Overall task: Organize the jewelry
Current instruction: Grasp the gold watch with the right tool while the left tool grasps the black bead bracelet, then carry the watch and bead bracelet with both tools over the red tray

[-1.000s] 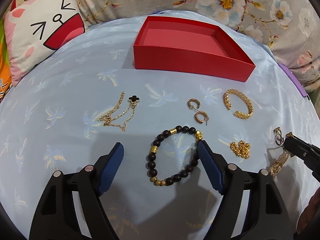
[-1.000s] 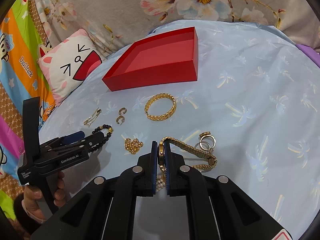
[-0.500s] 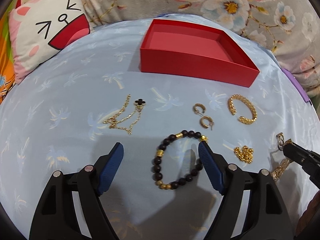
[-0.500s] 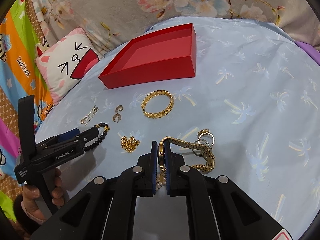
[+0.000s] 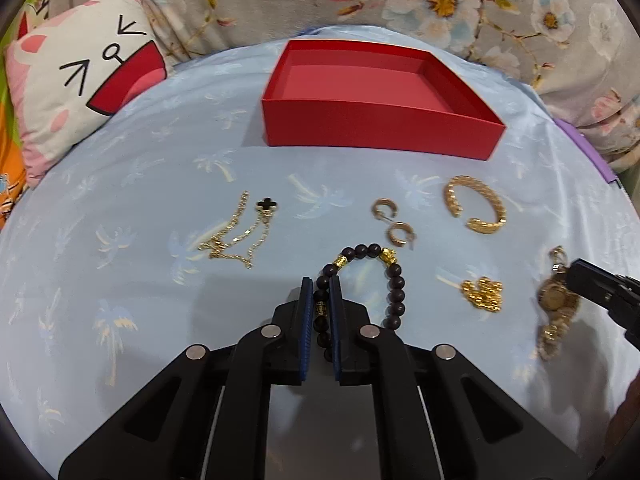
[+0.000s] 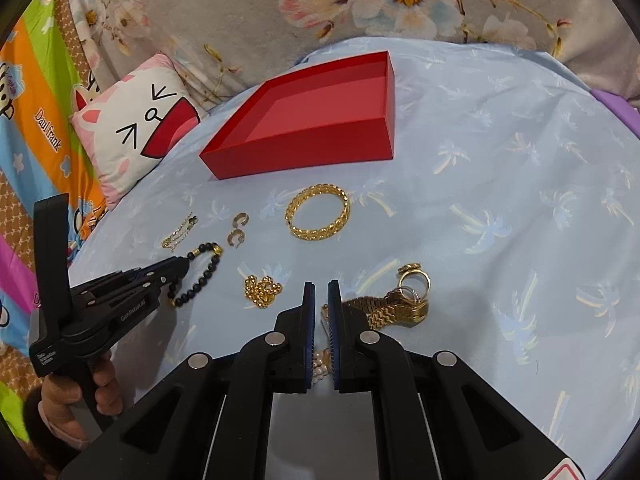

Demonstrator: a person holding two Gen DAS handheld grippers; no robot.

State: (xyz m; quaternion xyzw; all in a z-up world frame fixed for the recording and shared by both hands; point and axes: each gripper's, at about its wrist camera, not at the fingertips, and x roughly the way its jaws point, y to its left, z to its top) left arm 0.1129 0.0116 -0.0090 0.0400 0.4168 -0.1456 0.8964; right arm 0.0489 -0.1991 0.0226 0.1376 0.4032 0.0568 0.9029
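My left gripper [image 5: 321, 288] is closing its jaws, and the blue pads press on the left side of the black bead bracelet [image 5: 394, 288] lying on the blue cloth. From the right wrist view the left gripper [image 6: 182, 266] sits on that bracelet [image 6: 200, 280]. My right gripper [image 6: 321, 292] is shut, with a sliver of the gold watch [image 6: 392, 310] between its pads and the strap bunched to its right. In the left wrist view the right gripper [image 5: 576, 270] meets the watch [image 5: 554, 300]. The open red box [image 5: 380, 128] stands empty behind.
On the cloth lie a gold bangle [image 5: 476, 208], two hoop earrings [image 5: 394, 222], a clover chain [image 5: 240, 236], a small gold chain heap [image 5: 482, 294], rings [image 6: 414, 280] and pearls [image 6: 320, 360] under my right gripper. A cat pillow [image 5: 80, 92] lies at the left edge.
The left jaws went from wide open around the bead bracelet to closed on its left side. The right gripper stayed shut, and the watch strap bunched up beside it.
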